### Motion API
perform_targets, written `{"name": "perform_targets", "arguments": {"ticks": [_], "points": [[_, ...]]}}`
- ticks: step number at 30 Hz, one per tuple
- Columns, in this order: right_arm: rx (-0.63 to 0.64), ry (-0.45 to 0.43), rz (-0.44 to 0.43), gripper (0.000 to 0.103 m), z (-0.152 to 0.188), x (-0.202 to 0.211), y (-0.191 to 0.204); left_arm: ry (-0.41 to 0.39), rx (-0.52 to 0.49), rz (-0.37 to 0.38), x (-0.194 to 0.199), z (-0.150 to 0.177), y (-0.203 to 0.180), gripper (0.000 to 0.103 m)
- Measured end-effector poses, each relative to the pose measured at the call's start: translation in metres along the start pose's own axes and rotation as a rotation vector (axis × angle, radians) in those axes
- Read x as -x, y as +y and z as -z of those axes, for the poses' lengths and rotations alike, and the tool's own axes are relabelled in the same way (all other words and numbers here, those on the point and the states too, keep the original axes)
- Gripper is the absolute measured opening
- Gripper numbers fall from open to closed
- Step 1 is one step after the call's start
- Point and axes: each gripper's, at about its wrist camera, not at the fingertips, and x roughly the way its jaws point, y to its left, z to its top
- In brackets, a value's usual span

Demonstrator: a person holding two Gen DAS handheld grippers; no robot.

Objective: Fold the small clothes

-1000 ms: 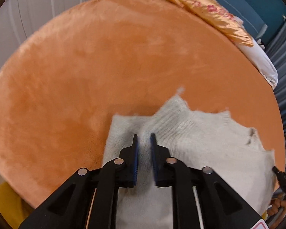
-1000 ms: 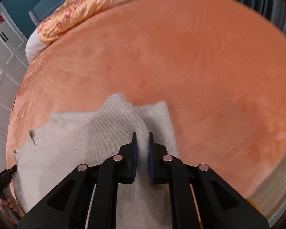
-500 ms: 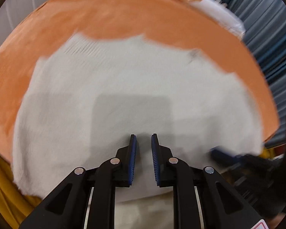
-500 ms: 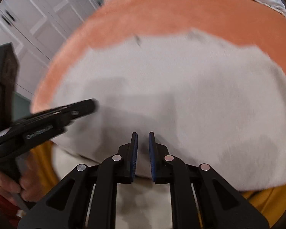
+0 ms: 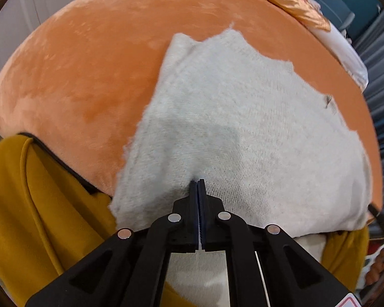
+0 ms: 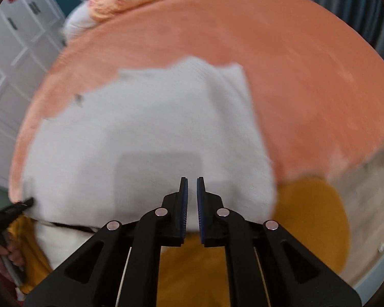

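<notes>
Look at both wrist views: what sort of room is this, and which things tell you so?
Probably a bedroom. A plush orange bed cover fills both views, a gold satin pillow lies on white bedding at its far end, and white panelled wardrobe doors stand beside it.

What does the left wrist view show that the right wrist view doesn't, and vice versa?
Left wrist only: the left gripper close up, its jaws just closing, pinching the sweater at its near edge. Right wrist only: the right gripper, jaws slightly apart over the sweater; white cupboards; floor. Both: the sweater lying on the orange cover, the gold pillow behind, mustard fabric in front.
</notes>
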Motion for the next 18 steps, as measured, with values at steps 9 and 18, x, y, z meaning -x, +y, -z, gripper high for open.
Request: {"name": "perform_targets", "arguments": {"ticks": [9, 18], "points": [[0.002, -0.006, 0.004, 0.011, -0.031, -0.009, 0.011, -0.031, 0.000, 0.014, 0.009, 0.006, -0.003, 0.007], [-0.095, -0.054, 0.085, 0.011, -0.079, -0.056, -0.009, -0.157, -0.073, 0.004, -0.001, -0.067, -0.050, 0.007]]}}
